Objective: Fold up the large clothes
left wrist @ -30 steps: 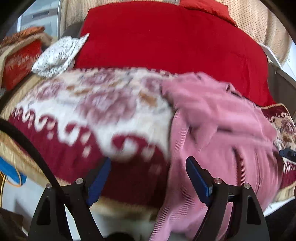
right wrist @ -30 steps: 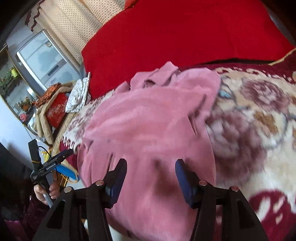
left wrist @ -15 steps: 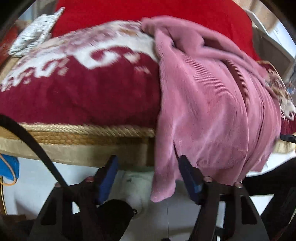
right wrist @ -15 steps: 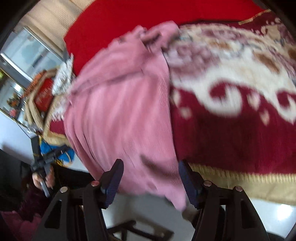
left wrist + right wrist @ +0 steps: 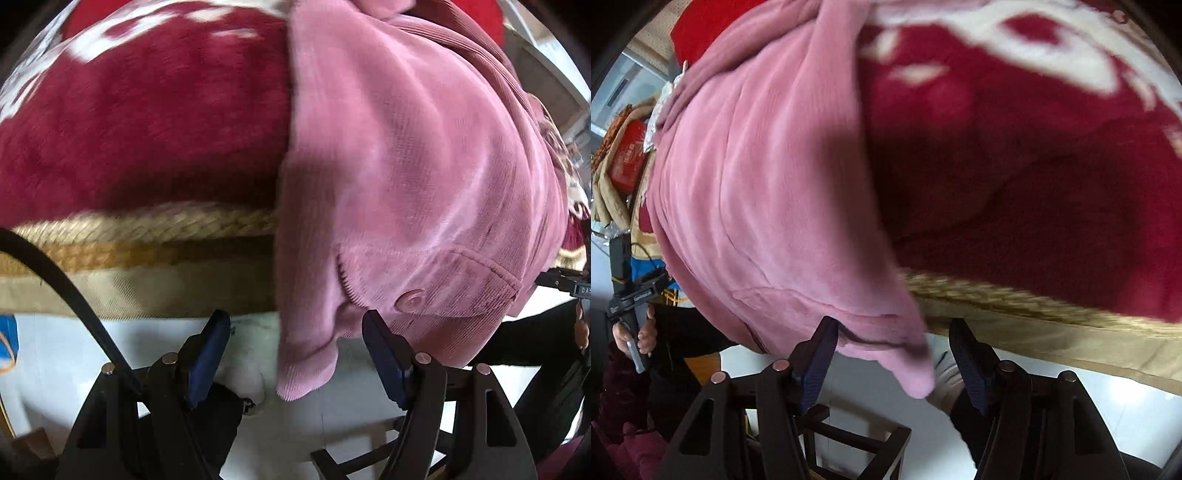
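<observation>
1. Over the bed edge hung the pink corduroy garment (image 5: 406, 166), draped on the red patterned blanket (image 5: 147, 110), its hem dangling past the gold braid trim (image 5: 147, 225) toward the floor.
2. Left gripper (image 5: 295, 354) was spread wide, holding nothing; the garment's lower left corner hung right between its jaws, just ahead.
3. Right gripper (image 5: 892, 365) was also wide and empty; the garment's lower right corner (image 5: 916, 380) dangled between its jaws.
4. Garment's long axis ran away from both grippers, up over the bed; the hem lay crosswise, one corner per gripper, both about equally near.
5. Judgement: next move was likely pinching both hem corners; a pocket flap with button (image 5: 410, 299) sat near the left jaws and risked a thick, slippy bite.
</observation>
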`<state>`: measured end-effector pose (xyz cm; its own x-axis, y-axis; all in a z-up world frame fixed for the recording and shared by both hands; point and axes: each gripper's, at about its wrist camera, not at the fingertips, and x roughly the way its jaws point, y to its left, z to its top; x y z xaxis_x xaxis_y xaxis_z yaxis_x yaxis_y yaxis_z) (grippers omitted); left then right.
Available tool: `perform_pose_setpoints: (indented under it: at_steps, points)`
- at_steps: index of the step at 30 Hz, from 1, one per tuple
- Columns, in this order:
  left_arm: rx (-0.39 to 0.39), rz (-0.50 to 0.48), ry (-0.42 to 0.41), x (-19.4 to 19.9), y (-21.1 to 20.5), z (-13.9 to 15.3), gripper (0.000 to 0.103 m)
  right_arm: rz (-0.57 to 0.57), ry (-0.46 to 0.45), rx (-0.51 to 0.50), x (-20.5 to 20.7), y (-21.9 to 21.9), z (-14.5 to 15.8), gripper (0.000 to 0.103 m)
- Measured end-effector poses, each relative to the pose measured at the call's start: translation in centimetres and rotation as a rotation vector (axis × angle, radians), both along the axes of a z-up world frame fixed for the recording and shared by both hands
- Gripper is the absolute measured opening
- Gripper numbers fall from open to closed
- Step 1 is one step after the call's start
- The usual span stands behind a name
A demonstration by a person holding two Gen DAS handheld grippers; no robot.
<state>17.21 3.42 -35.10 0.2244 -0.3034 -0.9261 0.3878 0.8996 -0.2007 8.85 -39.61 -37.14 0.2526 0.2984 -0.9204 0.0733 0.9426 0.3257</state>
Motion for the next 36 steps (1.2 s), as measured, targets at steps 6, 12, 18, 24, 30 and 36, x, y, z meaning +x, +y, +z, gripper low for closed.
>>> perform_pose_setpoints:
  at_steps: [6,12,18,24,30,36]
  points:
    - [-0.039,-0.008,0.024,0.0,0.0,-0.6,0.007,0.052,-0.067,0.058,-0.8,1.9,1.1,0.035]
    - [-0.038,-0.013,0.037,0.9,0.4,0.6,0.062,0.029,0.014,0.023,0.3,2.4,-0.6,0.056]
    - [-0.033,-0.023,-0.008,0.7,0.3,1.4,0.004,0.099,-0.048,0.018,0.4,4.1,0.2,0.015]
    - [-0.281,-0.013,-0.099,-0.7,2.8,7.5,0.004,0.129,-0.198,0.149,-1.0,4.7,5.4,0.013]
    - [-0.471,-0.037,-0.172,0.1,4.6,14.9,0.004,0.157,-0.418,0.331,-0.3,4.6,11.6,0.013]
    - [-0.588,-0.019,-0.22,6.0,3.5,21.3,0.004,0.03,-0.623,0.46,3.9,2.4,16.6,0.013]
